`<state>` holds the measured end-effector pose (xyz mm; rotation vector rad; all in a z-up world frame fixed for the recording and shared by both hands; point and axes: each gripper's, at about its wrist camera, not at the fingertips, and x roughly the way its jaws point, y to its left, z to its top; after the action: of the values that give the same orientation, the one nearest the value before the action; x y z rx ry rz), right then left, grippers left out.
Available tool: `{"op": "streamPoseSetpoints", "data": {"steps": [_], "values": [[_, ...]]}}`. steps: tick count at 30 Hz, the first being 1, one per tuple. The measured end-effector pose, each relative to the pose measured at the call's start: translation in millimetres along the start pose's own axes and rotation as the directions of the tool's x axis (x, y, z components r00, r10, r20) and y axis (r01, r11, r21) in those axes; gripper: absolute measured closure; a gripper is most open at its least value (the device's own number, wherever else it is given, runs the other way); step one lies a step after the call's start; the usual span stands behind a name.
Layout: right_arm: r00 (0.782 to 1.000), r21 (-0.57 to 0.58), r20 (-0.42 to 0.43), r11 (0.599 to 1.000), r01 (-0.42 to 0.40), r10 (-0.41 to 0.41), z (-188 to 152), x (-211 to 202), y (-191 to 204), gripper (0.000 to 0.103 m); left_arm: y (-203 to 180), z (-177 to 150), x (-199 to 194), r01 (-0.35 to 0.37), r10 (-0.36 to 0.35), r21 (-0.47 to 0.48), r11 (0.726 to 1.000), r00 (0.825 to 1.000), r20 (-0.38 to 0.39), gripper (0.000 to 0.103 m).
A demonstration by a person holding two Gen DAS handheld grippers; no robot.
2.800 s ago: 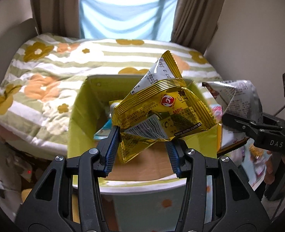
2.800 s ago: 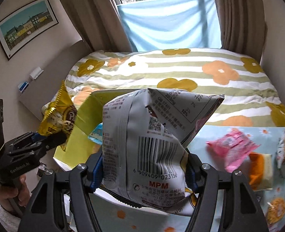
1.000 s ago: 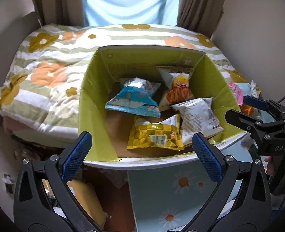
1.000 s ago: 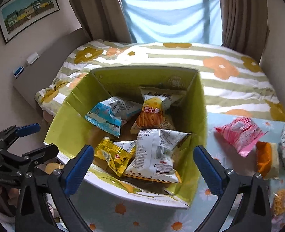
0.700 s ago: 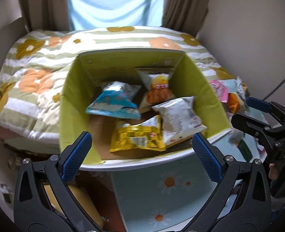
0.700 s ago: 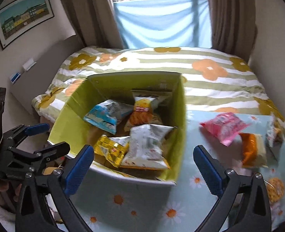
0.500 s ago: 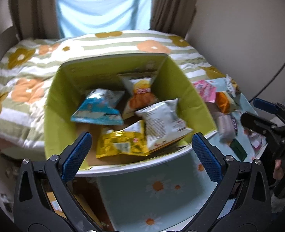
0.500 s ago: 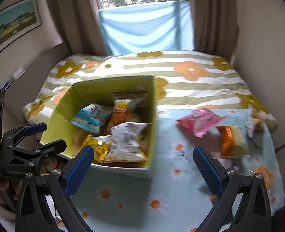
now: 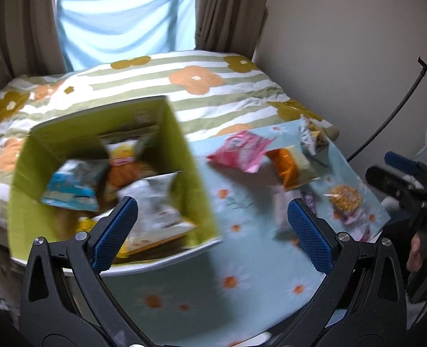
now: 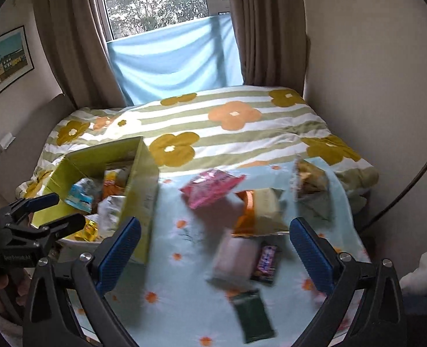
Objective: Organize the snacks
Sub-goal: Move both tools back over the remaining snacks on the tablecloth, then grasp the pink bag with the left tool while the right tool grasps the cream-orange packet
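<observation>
A yellow-green cardboard box (image 9: 184, 156) (image 10: 144, 179) stands on the table's left and holds several snack bags, among them a white one (image 9: 152, 202) and a blue one (image 9: 68, 190). Loose snacks lie on the daisy-print tablecloth (image 10: 184, 289): a pink bag (image 10: 210, 188) (image 9: 239, 150), an orange-and-cream bag (image 10: 259, 211) (image 9: 291, 164), a pale pink pack (image 10: 236, 257), a dark green pack (image 10: 254, 315). My left gripper (image 9: 213, 228) is open and empty above the table's front, right of the box. My right gripper (image 10: 215, 245) is open and empty above the loose snacks.
A bed with a striped flower quilt (image 10: 228, 127) lies behind the table. A wall (image 10: 372, 72) stands on the right, with a black cable (image 10: 421, 170) along it. A small dark candy pack (image 10: 267, 263) and a grey-gold bag (image 10: 309, 182) also lie on the cloth.
Both grippers let their bags go into the box, opened wide, and have swung right from the box toward the loose snacks. The views are motion-blurred.
</observation>
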<state>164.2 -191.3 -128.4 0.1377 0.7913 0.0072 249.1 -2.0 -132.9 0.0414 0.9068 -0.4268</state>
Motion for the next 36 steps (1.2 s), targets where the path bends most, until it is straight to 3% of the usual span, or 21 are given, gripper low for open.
{"op": "streamPoseSetpoints", "data": {"steps": [9, 15, 22, 36], "values": [[0.993, -0.019, -0.098, 0.997, -0.073, 0.071, -3.3, 16.1, -73.8, 0.001, -88.6, 17.9, 48.9, -0.053, 0.052, -0.013, 0.999, 0.998, -0.03, 0.001], [0.974, 0.001, -0.189, 0.992, -0.129, 0.127, -4.3, 41.4, -107.1, 0.001, -109.1, 28.5, 84.4, -0.146, 0.145, -0.002, 0.989, 0.985, -0.095, 0.0], [0.954, 0.039, -0.258, 0.988, -0.147, 0.152, -7.6, 77.5, -121.6, 0.001, -110.2, 49.0, 133.5, -0.231, 0.244, 0.089, 0.969, 0.949, -0.199, 0.0], [0.924, 0.08, -0.358, 0.99, -0.113, 0.134, -10.8, 159.9, -102.8, 0.001, -97.1, 70.7, 252.0, -0.182, 0.278, 0.271, 0.945, 0.883, -0.378, 0.0]]}}
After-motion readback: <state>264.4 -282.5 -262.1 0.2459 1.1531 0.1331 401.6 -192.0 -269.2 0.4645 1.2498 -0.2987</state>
